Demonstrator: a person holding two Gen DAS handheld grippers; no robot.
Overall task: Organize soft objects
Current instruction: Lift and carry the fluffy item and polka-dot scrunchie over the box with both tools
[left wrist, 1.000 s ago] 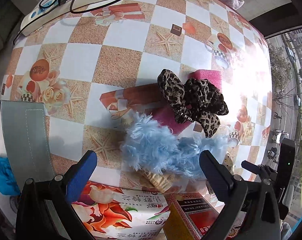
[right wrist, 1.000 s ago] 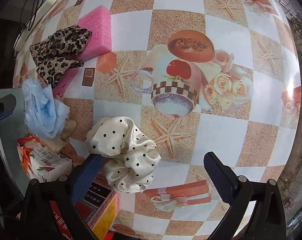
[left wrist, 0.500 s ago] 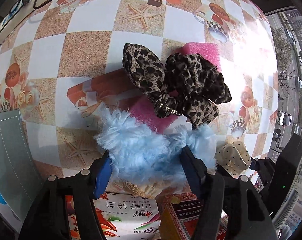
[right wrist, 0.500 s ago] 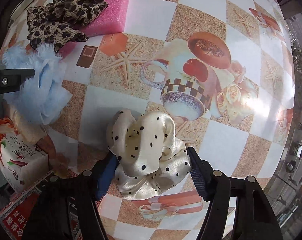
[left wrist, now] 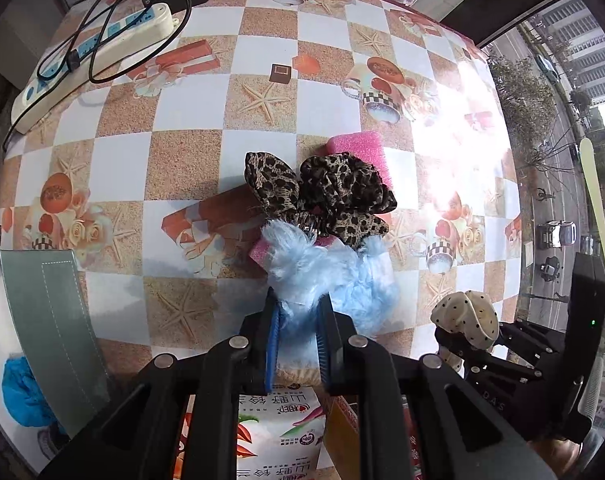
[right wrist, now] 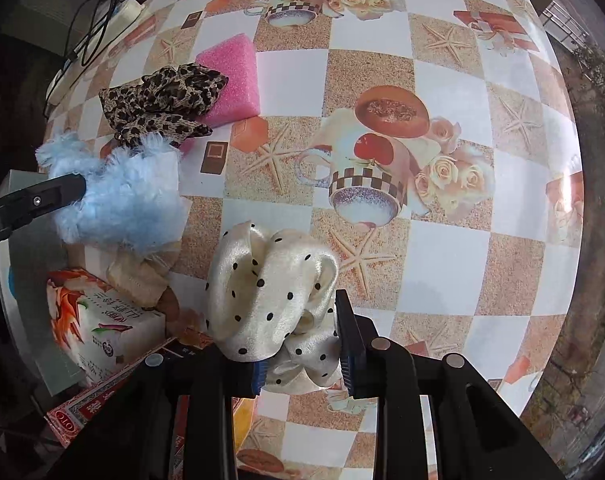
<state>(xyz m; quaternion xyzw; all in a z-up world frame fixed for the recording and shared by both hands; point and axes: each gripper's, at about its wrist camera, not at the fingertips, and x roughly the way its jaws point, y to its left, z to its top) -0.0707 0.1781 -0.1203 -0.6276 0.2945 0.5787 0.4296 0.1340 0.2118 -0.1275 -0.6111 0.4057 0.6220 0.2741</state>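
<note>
Soft objects in hand are two scrunchies. Blue fluffy scrunchie (left wrist: 322, 276): light, fully compressible, long pile; it is pinched at its near edge by the left gripper (left wrist: 298, 322), jaws narrowed onto the fabric. Its bulk fans forward and to the right of the jaws, with the long axis running roughly crosswise to the fingers. Judgement: the pile may slip; grip the gathered band, not the fringe.

Cream polka-dot scrunchie (right wrist: 270, 304): satin, light, likely slippery. It is clamped in the right gripper (right wrist: 302, 344), jaws narrowed around its lower folds. The loops stand up and forward of the fingers, leaning slightly left.

Both items sit near the table's front edge. Just beyond the blue scrunchie, the leopard-print scrunchie (left wrist: 322, 196) lies on a pink sponge (left wrist: 358, 148), which rests on the checkered tablecloth (left wrist: 182, 168). A tissue pack (right wrist: 102, 320) lies below the left gripper. A power strip (left wrist: 94, 48) sits at the far left corner.
</note>
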